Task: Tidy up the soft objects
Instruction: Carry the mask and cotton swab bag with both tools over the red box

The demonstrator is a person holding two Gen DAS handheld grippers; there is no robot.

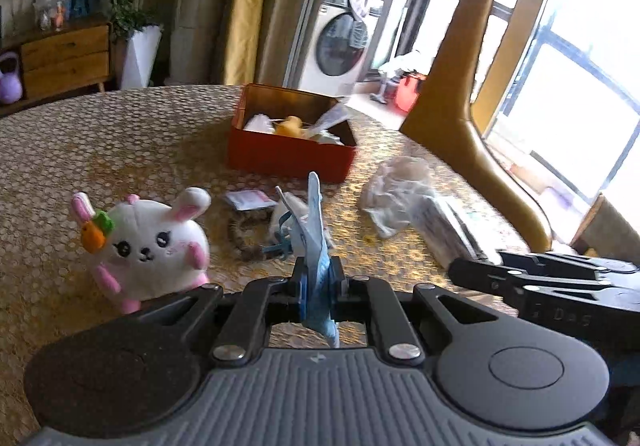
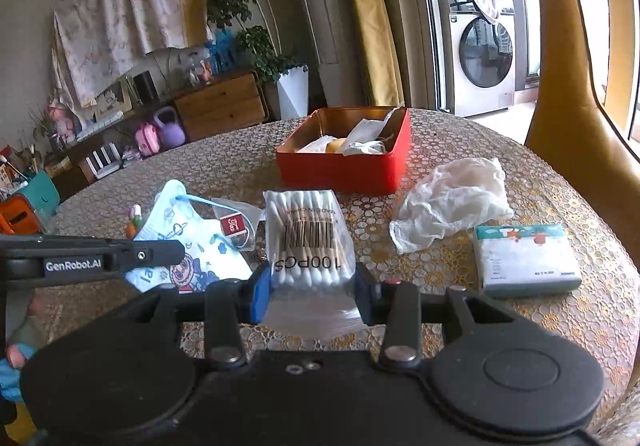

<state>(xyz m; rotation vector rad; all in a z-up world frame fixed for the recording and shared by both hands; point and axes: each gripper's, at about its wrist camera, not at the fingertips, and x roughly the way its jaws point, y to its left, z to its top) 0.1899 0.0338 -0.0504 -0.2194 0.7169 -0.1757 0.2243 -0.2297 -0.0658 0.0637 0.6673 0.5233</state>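
Gold-patterned cloth covers the round desk [image 2: 520,326], and the sorting looks part done, with both hands loaded. Nearest, the left claw [image 1: 318,278] is clamped on a blue printed mask [image 1: 314,230], held edge-up above the cloth. The right claw [image 2: 312,282] is clamped on a swab pack [image 2: 308,234], its clear bag pinched between the pads.

Loose on the desk beside the mask sits a plush bunny [image 1: 148,242], upright. A tissue pack [image 2: 526,260] lies to the right, and just behind it a crumpled white wrap [image 2: 452,198]. A small sachet [image 1: 250,200] and a dark hair tie [image 1: 244,236] lie beyond the left claw.

Farther back stands the red tin [image 2: 344,174], lid off. Inside I make out white crumpled pieces and something yellow [image 2: 335,146]; what exactly they are I cannot tell. It is maybe half full.

So I judge several things already boxed, two in hand on their way, and at least the bunny, tissues and wrap left to go.
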